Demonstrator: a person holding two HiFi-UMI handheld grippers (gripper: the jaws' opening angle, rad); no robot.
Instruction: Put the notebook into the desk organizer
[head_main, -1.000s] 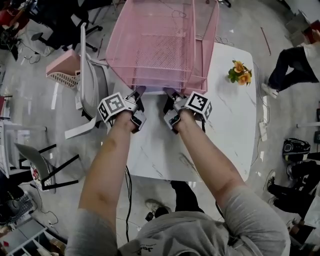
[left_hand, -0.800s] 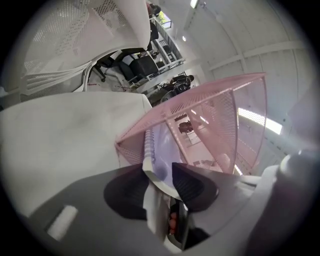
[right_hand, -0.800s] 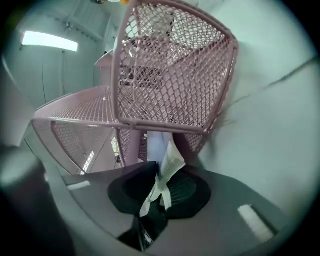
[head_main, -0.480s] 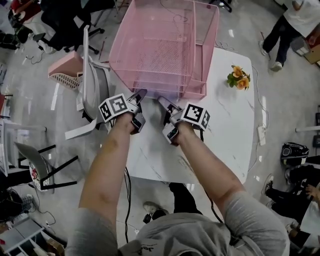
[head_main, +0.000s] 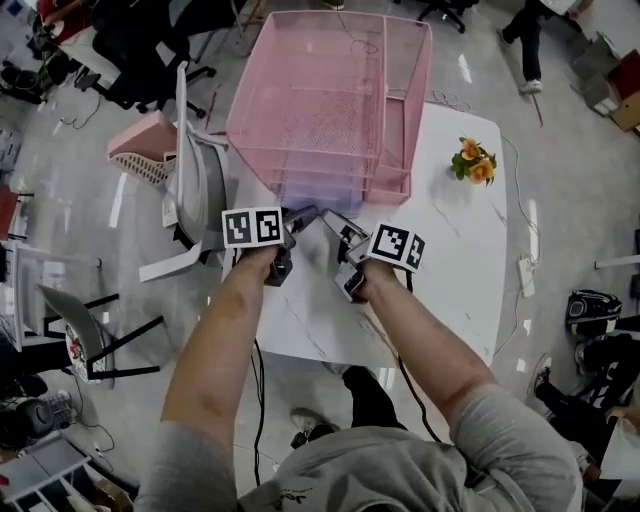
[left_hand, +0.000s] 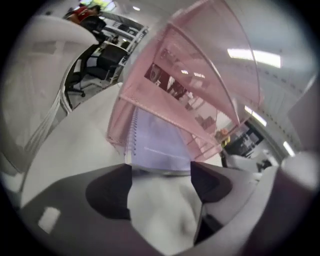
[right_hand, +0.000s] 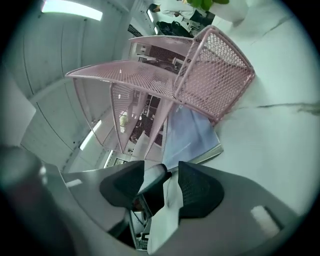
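The pink mesh desk organizer (head_main: 330, 100) stands at the far side of the white table (head_main: 450, 260). The lavender spiral notebook (head_main: 318, 190) lies flat in its bottom tier, its near edge sticking out a little. My left gripper (head_main: 303, 215) sits just short of that edge; its jaws have just been opening and now stand wide apart with nothing between them. In the left gripper view the notebook (left_hand: 160, 145) lies ahead of the left gripper (left_hand: 161, 172). My right gripper (head_main: 333, 220) is beside it, its jaws also just opened, partly apart and empty. In the right gripper view the notebook (right_hand: 187, 135) lies beyond the right gripper (right_hand: 161, 170).
Orange flowers (head_main: 473, 160) stand on the table to the right of the organizer. A grey office chair (head_main: 190, 180) is pushed against the table's left side, with a pink basket (head_main: 140, 150) on the floor beyond it. A person (head_main: 527, 30) walks at the far right.
Both grippers have drawn back from the organizer's front towards me and their jaws have opened. The notebook stays in the bottom tier.
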